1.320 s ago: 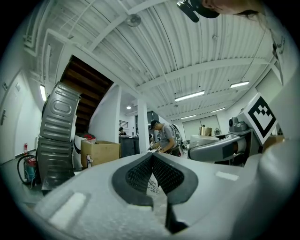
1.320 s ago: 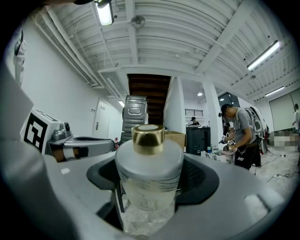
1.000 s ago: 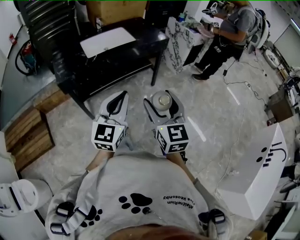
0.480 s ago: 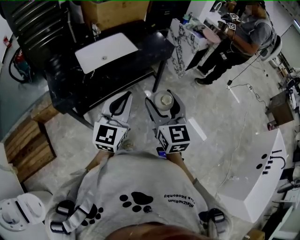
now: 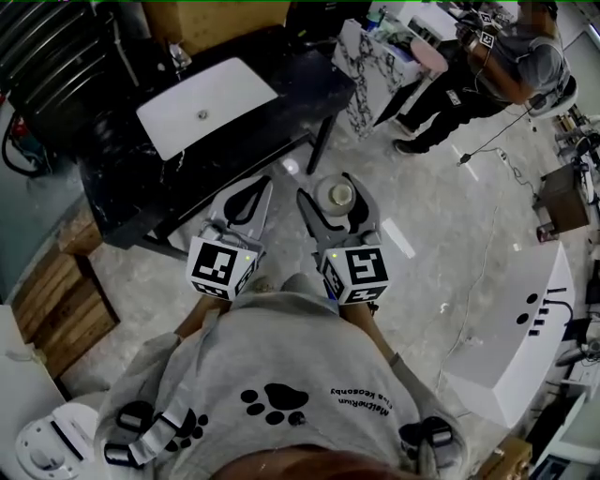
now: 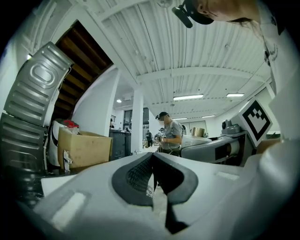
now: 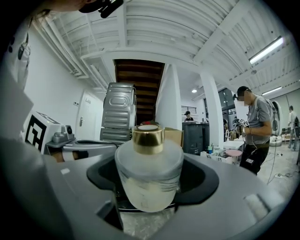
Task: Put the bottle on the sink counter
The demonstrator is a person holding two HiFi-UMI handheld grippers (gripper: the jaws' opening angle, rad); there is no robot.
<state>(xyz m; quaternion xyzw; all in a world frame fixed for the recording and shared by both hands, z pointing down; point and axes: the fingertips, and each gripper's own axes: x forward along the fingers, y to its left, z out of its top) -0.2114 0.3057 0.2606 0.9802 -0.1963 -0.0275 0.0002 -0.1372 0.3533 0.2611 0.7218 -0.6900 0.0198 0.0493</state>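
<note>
A small frosted glass bottle (image 5: 336,196) with a gold cap (image 7: 147,138) sits upright between the jaws of my right gripper (image 5: 337,199), which is shut on it; its round body (image 7: 149,177) fills the jaws' gap. I hold it over the marble floor, short of the black sink counter (image 5: 281,103) with its white basin (image 5: 204,105), which lies ahead and to the left. My left gripper (image 5: 246,202) hangs beside the right one with its jaws shut on nothing, the pads (image 6: 140,176) meeting.
Another person (image 5: 506,66) stands at the upper right beside a marble-patterned stand (image 5: 370,66). A white cabinet (image 5: 525,328) is on the right, with wooden pallets (image 5: 56,300) on the left. A cardboard box (image 5: 202,19) sits behind the counter, and cables trail on the floor.
The sink counter has come nearer and lower in the head view as I walk toward it. Both grippers keep the same pose, the bottle still gripped.
</note>
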